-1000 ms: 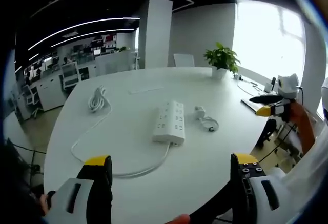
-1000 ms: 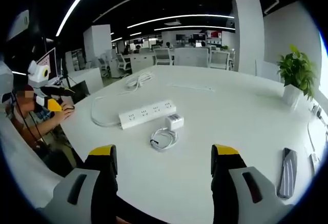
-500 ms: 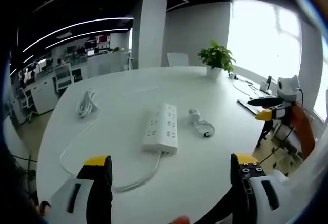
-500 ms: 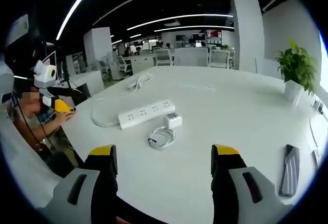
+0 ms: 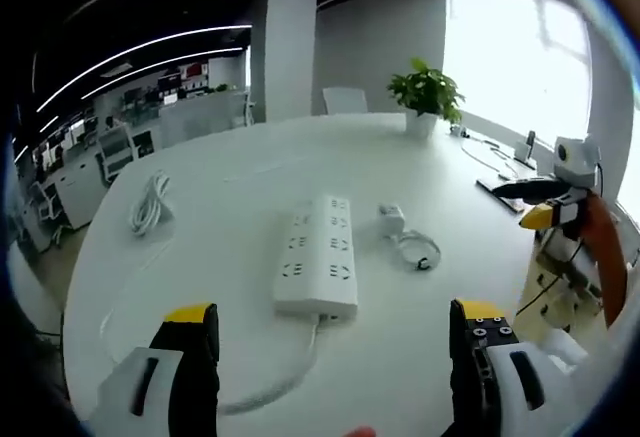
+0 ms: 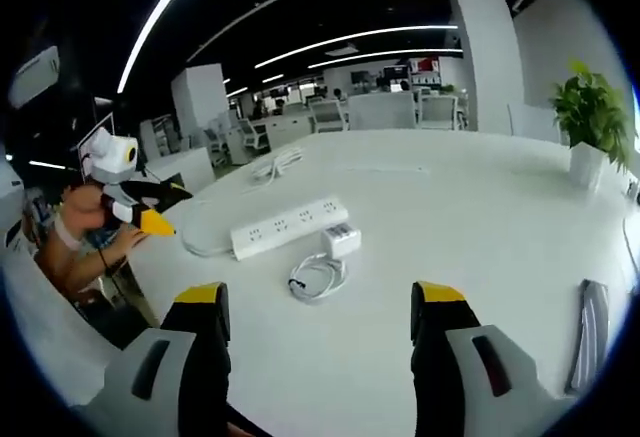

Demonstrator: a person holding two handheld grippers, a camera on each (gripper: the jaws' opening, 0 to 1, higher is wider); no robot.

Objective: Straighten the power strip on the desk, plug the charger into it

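Power strip (image 5: pixel 318 267) lies mid-table (image 5: pixel 230 187), long axis pointing away from the left gripper (image 5: pixel 335 357), which is nearer; charger (image 5: pixel 391 221) just beside it; both grippers released, empty

Honestly can't read any text from my grippers; nothing legible on the power strip (image 5: pixel 320 267) or the charger (image 6: pixel 341 240) beside it.

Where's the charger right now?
In the left gripper view, the charger lies on the white desk just right of the power strip, its coiled cable beside it.
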